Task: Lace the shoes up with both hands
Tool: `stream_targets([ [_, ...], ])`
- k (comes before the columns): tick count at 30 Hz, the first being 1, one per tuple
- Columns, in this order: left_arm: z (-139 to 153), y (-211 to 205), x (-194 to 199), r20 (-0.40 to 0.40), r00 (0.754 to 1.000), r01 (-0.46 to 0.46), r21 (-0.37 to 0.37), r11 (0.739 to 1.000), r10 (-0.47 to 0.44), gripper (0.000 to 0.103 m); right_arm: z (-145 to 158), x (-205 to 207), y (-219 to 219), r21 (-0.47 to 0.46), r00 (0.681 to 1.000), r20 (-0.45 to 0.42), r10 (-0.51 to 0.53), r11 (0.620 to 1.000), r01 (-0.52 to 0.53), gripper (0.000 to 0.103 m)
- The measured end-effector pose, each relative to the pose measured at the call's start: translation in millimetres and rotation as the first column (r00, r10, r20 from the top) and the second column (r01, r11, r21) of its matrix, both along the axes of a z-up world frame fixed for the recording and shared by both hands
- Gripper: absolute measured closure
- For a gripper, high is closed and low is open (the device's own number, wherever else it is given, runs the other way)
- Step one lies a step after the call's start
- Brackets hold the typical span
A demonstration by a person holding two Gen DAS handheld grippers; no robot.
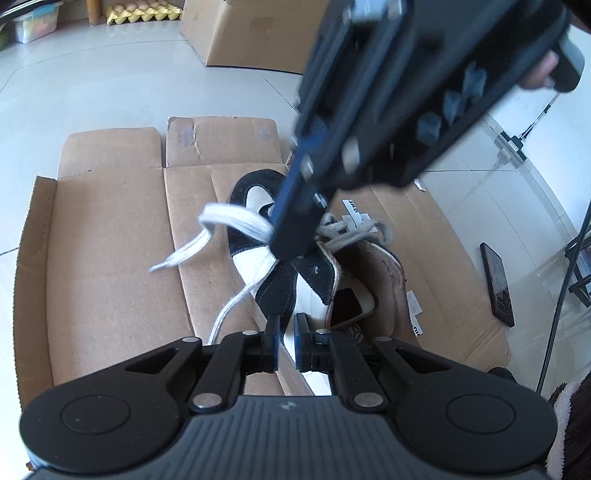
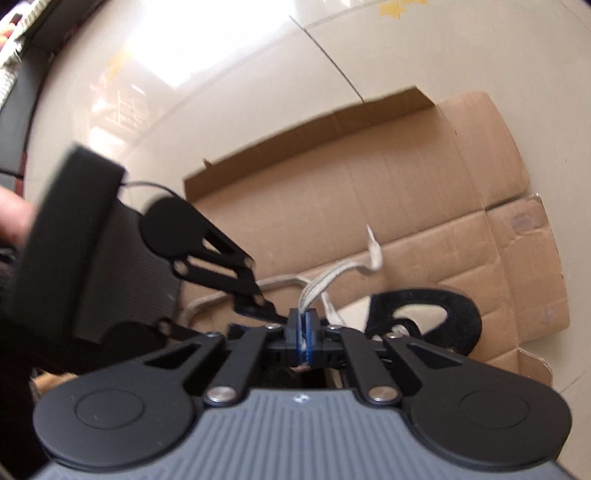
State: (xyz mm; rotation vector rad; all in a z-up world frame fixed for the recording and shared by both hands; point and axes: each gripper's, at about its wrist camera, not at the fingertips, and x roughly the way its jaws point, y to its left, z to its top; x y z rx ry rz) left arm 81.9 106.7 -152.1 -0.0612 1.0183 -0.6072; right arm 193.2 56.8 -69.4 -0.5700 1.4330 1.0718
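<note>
The right gripper (image 2: 303, 326) is clamped on the white lace (image 2: 343, 271). The left gripper (image 1: 286, 332), near closed, seems to pinch the shoe's (image 1: 314, 280) black flap at its 6 o'clock edge. A hard pull could slip the lace free or drag the shoe.

shoe (image 1: 280, 266) on cardboard (image 1: 110, 258) (phone (image 1: 498, 284) right)

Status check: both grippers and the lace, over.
Right gripper shut on white lace. Left gripper pinching shoe flap. Nothing in the way.

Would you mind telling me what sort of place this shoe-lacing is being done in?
Probably a home or storeroom floor, not a workshop bench. The shoe sits on flattened cardboard laid over pale glossy floor tiles, with a closed cardboard box and a yellow egg tray standing farther back.
</note>
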Motion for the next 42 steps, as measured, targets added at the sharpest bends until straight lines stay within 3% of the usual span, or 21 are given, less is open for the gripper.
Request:
stream_targets([
  [7,-2.6,1.3,-0.1,0.001,1.000,-0.002,0.000,1.000,0.002,0.097,34.4,1.0,19.8,0.084,0.999,0.031,0.016,0.996,-0.019,0.100],
  [18,-0.5,0.7,-1.2,0.002,1.000,-0.003,-0.004,1.000,0.003,0.097,53.1,0.4,30.1,0.147,1.000,-0.013,0.001,0.989,0.001,0.100],
  [21,1.1,4.8,-1.7,-0.013,1.000,-0.002,-0.013,1.000,0.002,0.097,51.4,-2.5,30.1,0.138,1.000,-0.020,0.023,0.990,-0.020,0.100],
  [23,0.2,8.4,-0.3,-0.028,1.000,-0.002,-0.020,1.000,0.002,0.091,50.5,-4.8,28.5,0.135,0.999,-0.022,0.039,0.990,-0.035,0.100],
  [25,-1.5,16.4,-0.7,-0.052,0.999,-0.012,-0.025,1.000,0.011,0.075,49.7,-7.9,25.2,0.129,0.999,-0.019,0.048,0.991,-0.045,0.099],
  [27,-3.6,24.3,-2.4,-0.069,0.997,-0.025,-0.027,0.999,0.023,0.068,47.3,-11.7,19.3,0.128,0.998,-0.036,0.046,0.991,-0.041,0.099],
  [42,-27.2,52.6,-9.0,-0.125,0.986,-0.097,0.106,0.990,0.110,0.069,-14.5,-67.7,0.6,0.045,0.980,-0.149,0.130,0.991,-0.124,0.095],
])
